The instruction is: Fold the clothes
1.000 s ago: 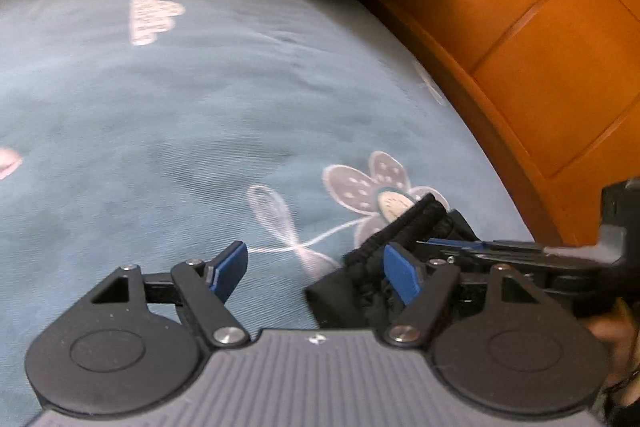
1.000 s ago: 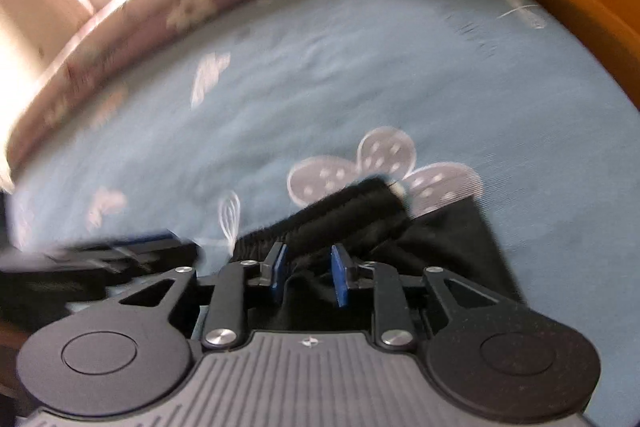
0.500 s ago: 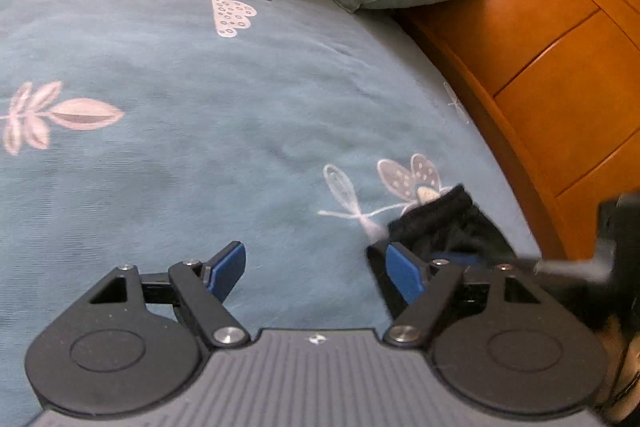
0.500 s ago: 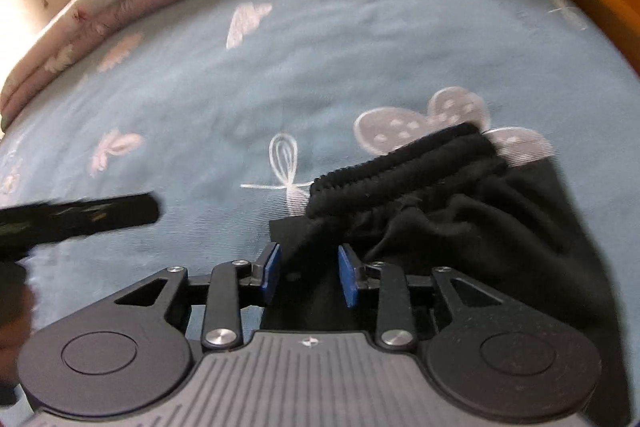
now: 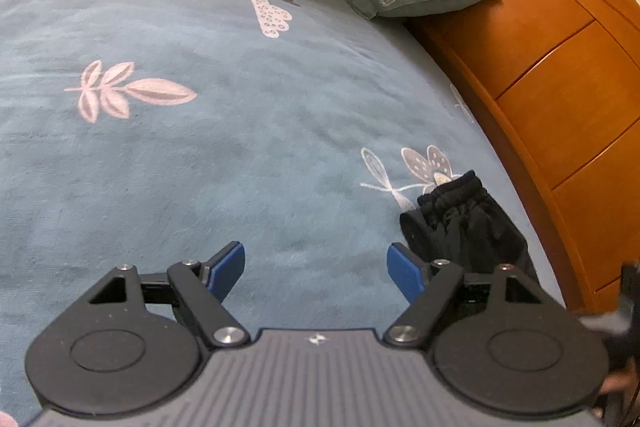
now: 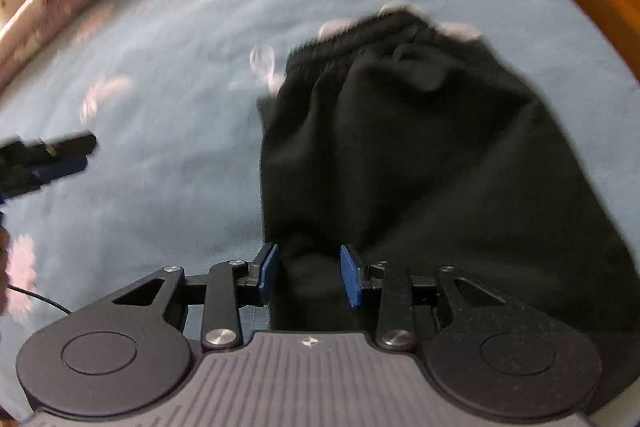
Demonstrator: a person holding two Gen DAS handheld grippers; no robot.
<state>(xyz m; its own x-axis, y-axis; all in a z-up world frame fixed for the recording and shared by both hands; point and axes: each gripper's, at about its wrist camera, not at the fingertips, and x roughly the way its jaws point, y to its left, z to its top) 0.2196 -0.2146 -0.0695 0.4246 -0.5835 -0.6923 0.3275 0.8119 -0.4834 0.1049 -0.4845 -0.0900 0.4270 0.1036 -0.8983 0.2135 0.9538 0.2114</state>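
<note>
Soft black elasticated-waist shorts (image 6: 420, 163) look limp, so pinch their ribbed waistband; your right hand-held gripper (image 6: 309, 275), just opening, straddles loose cloth, apparently unclamped; left hand-held gripper (image 5: 316, 271) gapes empty.

Left black two-finger gripper with blue pads (image 5: 316, 269) — jaws wide apart, nothing between. Right black blue-padded gripper (image 6: 308, 277) — jaws just been opening, dark cloth between, pads clear.

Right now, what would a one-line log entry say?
left claw: open, empty | right claw: opening, over black shorts | shorts: on bed
</note>
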